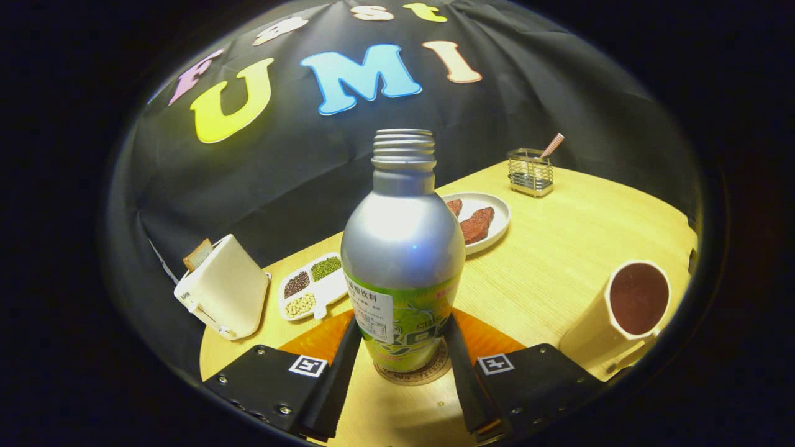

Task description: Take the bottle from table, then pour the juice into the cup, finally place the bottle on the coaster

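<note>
The gripper (402, 347) reaches forward over a light wooden table (559, 261), its two fingers (338, 372) parted to about the width of a bottle. Between them stands the bottle (402, 248), upright, silver metal above and a green printed label around its lower half. Its threaded neck is uncapped. Each finger lies right against a side of the bottle's lower body, at the label, though whether they are actually pressing on it cannot be told. The bottle's base sits on a round coaster (413, 372) with a patterned rim, which lies on the table just ahead of the fingers. An orange shape shows on the tabletop behind the bottle's base.

Beyond the fingers to the right, near the table's edge, is a cream cup (621, 316) filled with a dark reddish-brown liquid. Behind the bottle, slightly right, a white plate (497, 226) carries reddish-brown pieces of food. Farther back on that side stands a small wire holder (530, 172) with a striped straw leaning out of it.

To the left of the bottle lies a small white divided tray (313, 288) with three portions of beans: green, dark and pale. Left of that sits a cream toaster (225, 288) with a slice of bread poking from its top.
</note>
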`<state>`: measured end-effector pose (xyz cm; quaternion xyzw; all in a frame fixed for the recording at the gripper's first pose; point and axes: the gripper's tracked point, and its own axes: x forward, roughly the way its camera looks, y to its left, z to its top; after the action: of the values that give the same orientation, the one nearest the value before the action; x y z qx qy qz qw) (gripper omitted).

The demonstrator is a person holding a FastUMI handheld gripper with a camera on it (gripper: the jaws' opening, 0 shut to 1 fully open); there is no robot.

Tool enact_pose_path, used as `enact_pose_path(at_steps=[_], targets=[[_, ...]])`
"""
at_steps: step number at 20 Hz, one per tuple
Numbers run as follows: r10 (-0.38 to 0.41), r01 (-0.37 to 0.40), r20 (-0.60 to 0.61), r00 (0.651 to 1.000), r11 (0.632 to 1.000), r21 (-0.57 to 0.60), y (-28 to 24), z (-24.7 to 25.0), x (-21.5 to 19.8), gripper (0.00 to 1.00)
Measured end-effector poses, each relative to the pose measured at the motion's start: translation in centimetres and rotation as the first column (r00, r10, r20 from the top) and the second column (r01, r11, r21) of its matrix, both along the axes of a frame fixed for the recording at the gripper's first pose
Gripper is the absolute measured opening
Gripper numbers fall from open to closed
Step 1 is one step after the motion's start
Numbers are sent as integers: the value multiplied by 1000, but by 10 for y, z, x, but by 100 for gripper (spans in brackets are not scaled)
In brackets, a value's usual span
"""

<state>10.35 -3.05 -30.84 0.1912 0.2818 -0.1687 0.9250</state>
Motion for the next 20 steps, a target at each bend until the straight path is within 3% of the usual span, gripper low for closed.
enact_pose_path(at_steps=[8,17,20], targets=[[41,-49,-57,998,988,-147,-8,-12,16,74],[84,-92,-55,995,980,-178,-5,-14,15,78],[102,-109,-51,994,977,-184,-3,-13,13,85]])
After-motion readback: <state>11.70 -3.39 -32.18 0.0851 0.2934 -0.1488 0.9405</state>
